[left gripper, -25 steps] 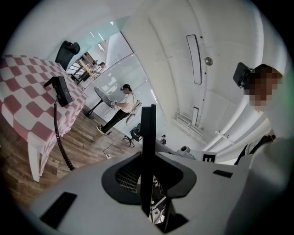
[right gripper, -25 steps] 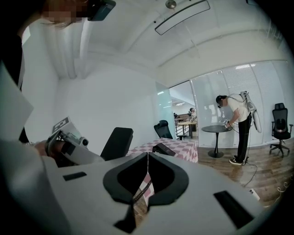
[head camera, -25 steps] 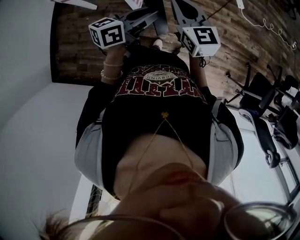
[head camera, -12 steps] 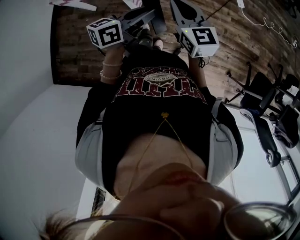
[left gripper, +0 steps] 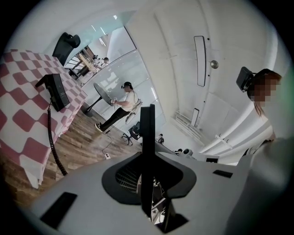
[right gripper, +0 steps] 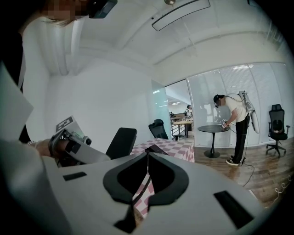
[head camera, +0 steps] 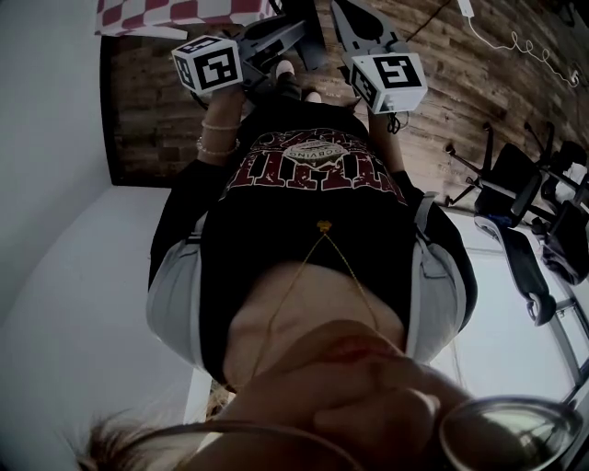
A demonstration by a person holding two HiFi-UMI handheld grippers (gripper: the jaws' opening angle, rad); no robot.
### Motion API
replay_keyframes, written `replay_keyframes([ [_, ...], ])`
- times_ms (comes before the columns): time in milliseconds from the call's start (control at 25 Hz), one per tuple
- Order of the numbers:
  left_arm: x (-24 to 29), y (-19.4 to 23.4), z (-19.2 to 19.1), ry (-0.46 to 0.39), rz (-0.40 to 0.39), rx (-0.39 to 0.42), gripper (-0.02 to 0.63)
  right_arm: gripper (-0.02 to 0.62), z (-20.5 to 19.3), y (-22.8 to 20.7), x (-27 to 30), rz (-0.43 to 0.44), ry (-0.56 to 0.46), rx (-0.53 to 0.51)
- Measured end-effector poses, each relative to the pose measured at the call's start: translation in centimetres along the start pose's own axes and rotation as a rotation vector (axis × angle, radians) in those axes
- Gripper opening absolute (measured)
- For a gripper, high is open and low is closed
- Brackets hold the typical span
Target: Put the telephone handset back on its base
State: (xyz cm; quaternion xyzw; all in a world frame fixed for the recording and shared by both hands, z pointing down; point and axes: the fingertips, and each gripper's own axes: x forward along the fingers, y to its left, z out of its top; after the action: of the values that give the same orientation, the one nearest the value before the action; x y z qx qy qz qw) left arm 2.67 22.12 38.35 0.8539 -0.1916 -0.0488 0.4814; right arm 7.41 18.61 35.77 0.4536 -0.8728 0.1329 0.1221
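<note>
The black telephone [left gripper: 56, 91] sits on a red-and-white checked table [left gripper: 20, 110], far off at the left of the left gripper view. Its coiled cord [left gripper: 52, 140] hangs over the table edge. I cannot tell the handset from the base at this distance. In the right gripper view the telephone [right gripper: 156, 148] is a small dark shape on the checked table [right gripper: 177, 148]. My left gripper [left gripper: 147, 112] has its jaws pressed together, with nothing between them. My right gripper [right gripper: 147, 156] is likewise shut and empty. Both marker cubes [head camera: 210, 64] [head camera: 391, 81] show ahead of my chest.
Another person [right gripper: 234, 126] stands beside a round pedestal table [right gripper: 213, 137] on the wooden floor. Black office chairs [right gripper: 121, 142] [head camera: 529, 179] stand around. My own torso fills most of the head view, and a corner of the checked cloth [head camera: 175, 13] shows at its top.
The checked cloth has come into the top left of the head view. Both grippers keep nearly the same place in the picture, still shut.
</note>
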Motion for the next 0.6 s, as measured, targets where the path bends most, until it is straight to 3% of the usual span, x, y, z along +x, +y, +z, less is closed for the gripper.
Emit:
replay_keyframes([
  [600,1.1,5.3,5.9,0.033,-0.045,-0.03,0.083,0.021,1.7,-2.7,6.9,-0.068,-0.007,-0.005],
])
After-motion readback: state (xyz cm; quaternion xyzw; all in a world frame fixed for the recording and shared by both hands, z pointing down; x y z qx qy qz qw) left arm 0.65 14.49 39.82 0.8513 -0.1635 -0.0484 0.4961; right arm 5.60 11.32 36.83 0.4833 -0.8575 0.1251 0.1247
